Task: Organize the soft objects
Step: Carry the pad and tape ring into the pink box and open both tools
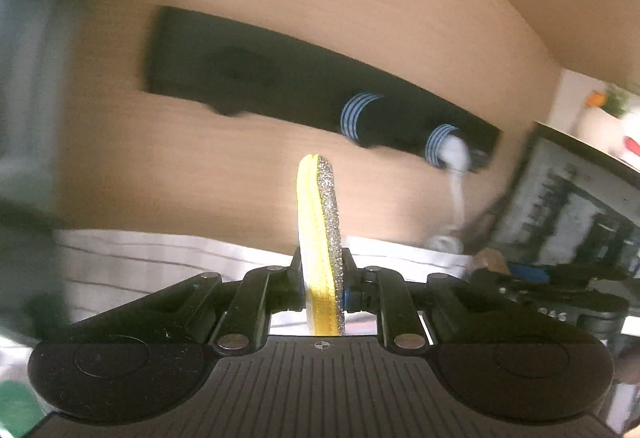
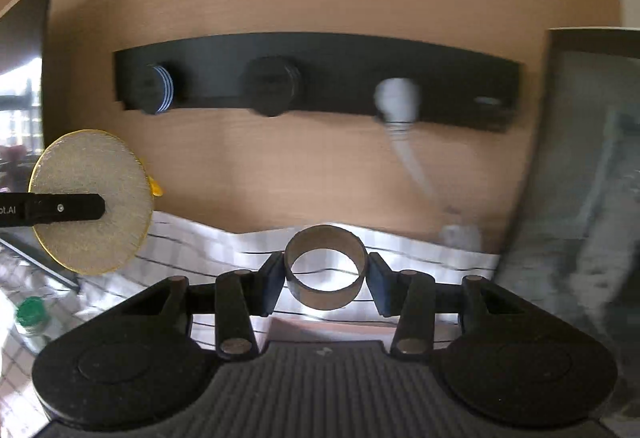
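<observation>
Gripping a round scouring pad (image 1: 322,238) edge-on, the left gripper (image 1: 324,278) has its jaws clamped on the lower half of the disc. From the left wrist view the pad shows a yellow cloth side and a glittery, coarse silver side; from the right wrist view the same pad (image 2: 94,178) reads as a flat circle with a yellow hem and a small yellow loop at its rim.

The right gripper (image 2: 326,278) is closed on a short cardboard ring (image 2: 326,270), a thin-walled brown tube section held by its sides with the hollow facing the camera.

Both items are held aloft in front of a wooden wall, above a white cloth with thin dark lines (image 2: 224,242).

Farther out, a black wall rail (image 2: 320,70) carries round knobs, two with blue-and-white banding, and a white plug with a trailing cord (image 2: 396,98).

Judging by this, the carrying step is under way; the next move likely calls for bringing the pad's loop to a knob, which needs careful aim while the pad hangs limp.
</observation>
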